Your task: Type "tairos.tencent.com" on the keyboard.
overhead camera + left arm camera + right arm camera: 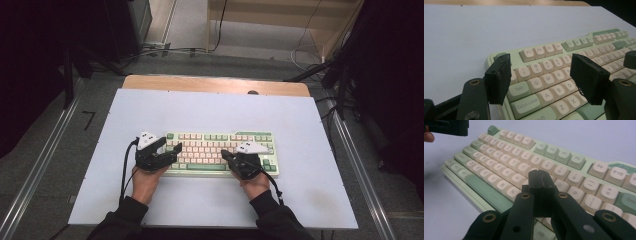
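Observation:
A mint-green keyboard (220,152) with cream and green keys lies on the pale mat. My left gripper (172,148) hovers over its left end, open, with nothing between the jaws; in the left gripper view the gripper (541,75) frames the Q, W, A and S keys of the keyboard (554,75). My right gripper (226,154) is shut and empty over the right-middle keys. In the right gripper view its closed tips (539,176) point down at the letter keys of the keyboard (524,167) near K and L, just above or touching them.
The pale blue mat (210,112) covers a wooden table whose far edge (215,84) shows. Metal rails (45,155) run along both sides, and cables lie on the floor beyond. The person's hands and dark sleeves (125,220) come in from the bottom.

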A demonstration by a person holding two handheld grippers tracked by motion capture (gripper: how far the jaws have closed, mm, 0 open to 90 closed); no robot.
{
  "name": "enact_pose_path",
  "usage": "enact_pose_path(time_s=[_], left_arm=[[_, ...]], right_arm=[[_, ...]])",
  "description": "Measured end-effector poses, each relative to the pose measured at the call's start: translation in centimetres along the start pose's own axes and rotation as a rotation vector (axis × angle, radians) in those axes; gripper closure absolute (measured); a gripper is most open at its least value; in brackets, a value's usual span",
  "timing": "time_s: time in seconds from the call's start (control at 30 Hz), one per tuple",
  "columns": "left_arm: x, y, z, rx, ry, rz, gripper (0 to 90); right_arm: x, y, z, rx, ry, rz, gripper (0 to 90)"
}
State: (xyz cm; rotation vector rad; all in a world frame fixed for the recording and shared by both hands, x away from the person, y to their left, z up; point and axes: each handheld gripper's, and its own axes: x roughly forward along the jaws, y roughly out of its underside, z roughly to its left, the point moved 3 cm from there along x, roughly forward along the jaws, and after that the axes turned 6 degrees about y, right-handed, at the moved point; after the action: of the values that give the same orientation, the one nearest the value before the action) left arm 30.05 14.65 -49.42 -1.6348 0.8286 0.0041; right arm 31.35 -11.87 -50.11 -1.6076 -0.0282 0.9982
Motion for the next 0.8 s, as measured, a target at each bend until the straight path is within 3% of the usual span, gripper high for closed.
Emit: enact_pose_path(time_s=[0.3,0.8], left_arm=[[-1.0,0.4,0.6,-0.014,-0.024,-0.005,33.7],[-0.6,0.4,0.1,-0.005,-0.009,0.003,33.8]], right_arm=[[1.1,-0.3,1.2,-0.023,-0.037,0.024,87.8],[1.9,0.1,2.2,-0.053,-0.058,0.051,87.8]])
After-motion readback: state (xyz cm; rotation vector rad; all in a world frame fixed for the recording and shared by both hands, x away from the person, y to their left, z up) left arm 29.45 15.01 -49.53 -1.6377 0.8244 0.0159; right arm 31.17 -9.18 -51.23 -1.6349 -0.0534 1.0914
